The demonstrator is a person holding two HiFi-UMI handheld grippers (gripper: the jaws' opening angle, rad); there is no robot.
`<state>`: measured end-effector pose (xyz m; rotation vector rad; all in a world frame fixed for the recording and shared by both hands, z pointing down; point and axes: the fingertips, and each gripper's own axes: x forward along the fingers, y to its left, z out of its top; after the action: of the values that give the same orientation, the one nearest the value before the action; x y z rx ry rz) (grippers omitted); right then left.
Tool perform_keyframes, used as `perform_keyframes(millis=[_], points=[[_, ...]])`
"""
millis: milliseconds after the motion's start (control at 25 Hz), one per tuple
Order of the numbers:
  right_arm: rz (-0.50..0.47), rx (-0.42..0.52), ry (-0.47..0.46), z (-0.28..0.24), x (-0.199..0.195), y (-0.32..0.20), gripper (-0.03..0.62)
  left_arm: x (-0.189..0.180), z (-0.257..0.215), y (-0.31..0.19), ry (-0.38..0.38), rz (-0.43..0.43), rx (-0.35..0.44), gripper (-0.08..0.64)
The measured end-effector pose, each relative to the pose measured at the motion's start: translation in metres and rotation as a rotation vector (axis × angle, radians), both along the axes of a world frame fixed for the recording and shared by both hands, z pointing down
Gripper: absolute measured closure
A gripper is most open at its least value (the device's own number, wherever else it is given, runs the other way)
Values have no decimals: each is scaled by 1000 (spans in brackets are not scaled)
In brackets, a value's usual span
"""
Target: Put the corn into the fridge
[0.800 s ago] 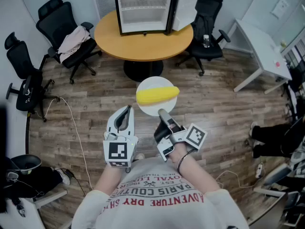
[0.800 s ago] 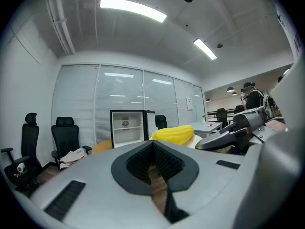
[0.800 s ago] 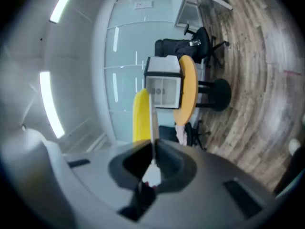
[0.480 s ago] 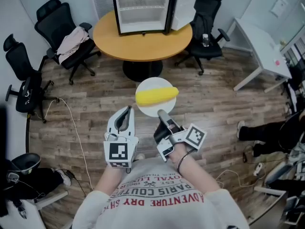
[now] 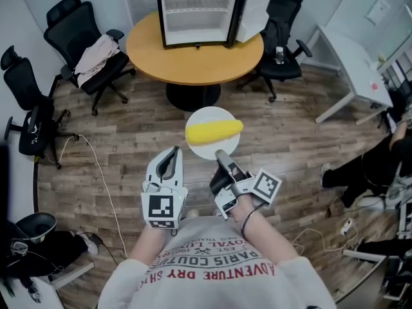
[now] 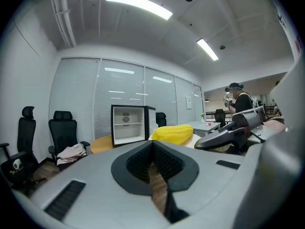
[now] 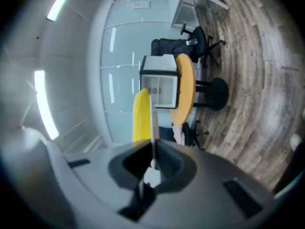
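Yellow and blunt-ended, the cob of corn [image 5: 214, 131] lies crosswise on a round white plate [image 5: 205, 113], a little above the middle of my head view. The plate is held out over the wood-plank floor [image 5: 290, 127], well short of the counter. My right gripper [image 5: 221, 154] has its jaws clamped on the plate's near rim. In the right gripper view the plate [image 7: 153, 116] shows edge-on as a thin pale line running out from between the pads of the right gripper [image 7: 152, 147], with the corn [image 7: 140, 118] against its left face.

Just left of it in the head view, my left gripper [image 5: 171, 153] sits beside the plate without touching it. In the left gripper view the left gripper [image 6: 153, 144] has its jaws pressed together with nothing between them. The corn [image 6: 174, 132] shows beyond them, right of centre.

At the top centre of the head view a small black fridge with a white inside [image 5: 198, 11] stands on a round tan wooden counter [image 5: 193, 63], its door swung open to the right. It is well apart from the plate.

Black office chairs [image 5: 277, 44] ring the counter. The one at upper left carries a pale crumpled cloth [image 5: 96, 53].
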<state>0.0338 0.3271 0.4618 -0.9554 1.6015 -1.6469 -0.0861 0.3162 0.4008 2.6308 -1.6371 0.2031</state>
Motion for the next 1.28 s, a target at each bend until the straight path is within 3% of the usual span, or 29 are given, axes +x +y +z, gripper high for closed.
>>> perform_keyframes(millis=[520, 840, 1080, 1280], points=[[-21, -62, -14, 25, -30, -62, 554, -38, 20, -58, -29, -23, -54, 535], [-100, -58, -9, 30, 2, -147, 554, 0, 21, -130, -28, -78, -46, 535], [-176, -56, 6, 25, 46, -235, 554, 43, 10, -217, -19, -135, -26, 535], [-219, -44, 35, 25, 66, -272, 554, 61, 4, -252, 18, -177, 5, 535]])
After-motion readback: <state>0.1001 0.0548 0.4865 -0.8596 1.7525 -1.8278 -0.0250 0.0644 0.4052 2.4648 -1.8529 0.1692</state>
